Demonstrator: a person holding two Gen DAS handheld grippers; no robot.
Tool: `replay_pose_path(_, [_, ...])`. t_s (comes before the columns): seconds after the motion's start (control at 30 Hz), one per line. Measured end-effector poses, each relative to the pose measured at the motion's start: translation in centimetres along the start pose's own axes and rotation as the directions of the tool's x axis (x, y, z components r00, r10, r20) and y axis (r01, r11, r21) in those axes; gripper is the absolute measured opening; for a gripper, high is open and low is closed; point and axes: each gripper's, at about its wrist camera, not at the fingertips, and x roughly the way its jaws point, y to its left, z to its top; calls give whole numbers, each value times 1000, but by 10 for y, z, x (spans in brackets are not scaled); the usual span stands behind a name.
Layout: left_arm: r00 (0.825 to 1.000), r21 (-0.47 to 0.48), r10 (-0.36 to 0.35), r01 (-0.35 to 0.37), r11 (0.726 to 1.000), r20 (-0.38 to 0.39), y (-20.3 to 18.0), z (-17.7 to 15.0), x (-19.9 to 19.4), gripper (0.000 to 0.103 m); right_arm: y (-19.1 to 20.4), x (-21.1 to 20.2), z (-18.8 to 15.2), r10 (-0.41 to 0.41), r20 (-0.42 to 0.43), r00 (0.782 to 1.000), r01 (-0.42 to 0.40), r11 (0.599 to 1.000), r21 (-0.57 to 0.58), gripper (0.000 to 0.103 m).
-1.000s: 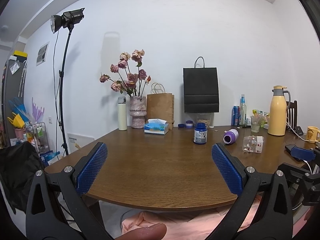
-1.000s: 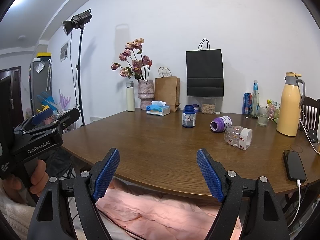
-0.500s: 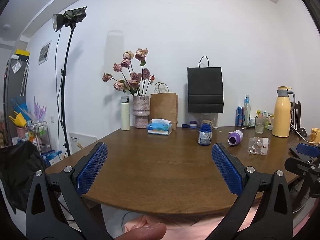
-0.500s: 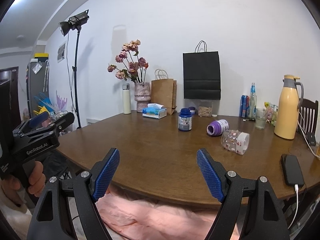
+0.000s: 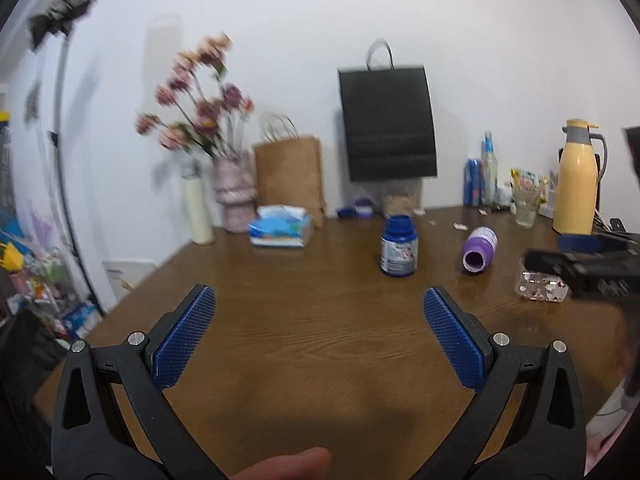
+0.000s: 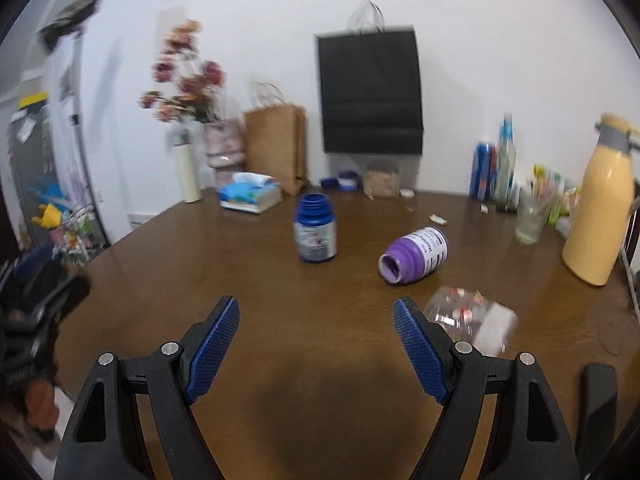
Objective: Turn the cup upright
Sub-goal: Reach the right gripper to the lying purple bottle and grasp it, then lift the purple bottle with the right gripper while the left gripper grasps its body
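Observation:
A clear patterned cup [image 6: 472, 320] with a white end lies on its side on the brown table [image 6: 280, 320], just right of my right gripper's right fingertip. It also shows in the left wrist view [image 5: 542, 286], partly behind the right gripper's body. My right gripper [image 6: 316, 322] is open and empty above the table. My left gripper [image 5: 320, 310] is open and empty, left of the cup. A purple bottle [image 6: 414, 254] lies on its side beyond the cup.
A blue jar [image 6: 315, 229] stands mid-table. A yellow thermos [image 6: 600, 204], a glass [image 6: 530, 220], cans and bottles stand at the right. A tissue pack [image 6: 250, 196], paper bags, a flower vase [image 6: 220, 152] stand at the back. A black phone [image 6: 598, 396] lies at near right.
Both grippers have moved forward over the table and tilted down. The cup now lies close to the right gripper's right finger. Both stay open.

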Motion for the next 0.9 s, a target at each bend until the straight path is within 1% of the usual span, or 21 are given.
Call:
replay_pose_path(0.03, [999, -6, -23, 23, 1000, -23, -1, 5, 15, 103, -8, 14, 8, -10, -21, 1000, 10, 1000, 14, 84])
replay_pose_path(0.1, [997, 1, -43, 44, 999, -60, -5, 14, 40, 103, -31, 49, 28, -28, -93, 995, 35, 996, 77, 84])
replay_pose_path(0.13, [996, 11, -44, 45, 999, -78, -7, 17, 52, 103, -45, 69, 37, -18, -141, 990, 37, 991, 127, 84])
replay_pose_path(0.17, [995, 13, -31, 33, 999, -89, -9, 20, 64, 103, -54, 84, 44, -17, -176, 984, 45, 987, 157, 84])
replay_pose_path(0.2, [995, 6, -31, 31, 999, -92, -9, 22, 71, 103, -63, 101, 51, -37, -198, 980, 73, 981, 179, 84])
replay_pose_path(0.23, [994, -7, -51, 50, 999, -101, -9, 24, 81, 103, -68, 112, 57, -66, -204, 977, 102, 980, 171, 84])
replay_pose_path(0.27, [990, -19, -78, 76, 997, -118, -9, 26, 92, 103, -75, 129, 63, -108, -226, 968, 147, 975, 164, 84])
replay_pose_path(0.3, [986, -26, -90, 87, 996, -142, -9, 27, 102, 103, -78, 145, 67, -128, -256, 958, 178, 966, 186, 84])
replay_pose_path(0.37, [977, -24, -101, 98, 995, -186, -11, 28, 121, 103, -89, 174, 71, -115, -310, 944, 201, 944, 261, 84])
replay_pose_path(0.4, [972, -15, -88, 87, 996, -216, -12, 28, 134, 103, -94, 187, 72, -126, -330, 935, 226, 931, 285, 84])
replay_pose_path(0.43, [969, -5, -79, 80, 997, -236, -13, 28, 141, 103, -98, 196, 73, -160, -339, 927, 264, 920, 290, 84])
replay_pose_path(0.47, [966, 5, -79, 83, 997, -248, -15, 28, 148, 103, -100, 203, 73, -205, -343, 917, 308, 909, 280, 84])
replay_pose_path(0.5, [963, 12, -86, 92, 996, -255, -16, 27, 153, 103, -102, 210, 71, -232, -352, 907, 337, 901, 274, 84])
replay_pose_path(0.57, [957, 4, -109, 115, 993, -268, -15, 24, 160, 103, -106, 223, 68, -239, -367, 899, 351, 895, 275, 83])
replay_pose_path(0.6, [953, -3, -117, 121, 993, -280, -14, 23, 162, 103, -108, 229, 65, -232, -377, 897, 348, 896, 276, 78])
replay_pose_path(0.63, [949, -10, -122, 125, 992, -292, -13, 22, 165, 103, -108, 233, 61, -221, -390, 894, 344, 896, 281, 76])
replay_pose_path(0.67, [946, -16, -124, 125, 992, -298, -12, 21, 166, 103, -110, 237, 57, -196, -398, 896, 328, 896, 298, 70])
replay_pose_path(0.73, [942, -30, -136, 133, 991, -306, -7, 19, 164, 103, -103, 235, 47, -149, -400, 904, 286, 908, 308, 68])
replay_pose_path(0.8, [942, -29, -151, 149, 988, -300, -4, 17, 158, 103, -82, 223, 38, -145, -382, 913, 252, 936, 247, 68])
replay_pose_path(0.83, [942, -23, -153, 153, 988, -299, -4, 17, 156, 103, -70, 218, 34, -128, -373, 919, 219, 952, 215, 68])
replay_pose_path(0.9, [941, -20, -166, 168, 986, -295, 0, 17, 150, 103, -44, 201, 20, -15, -354, 935, 84, 980, 181, 68])
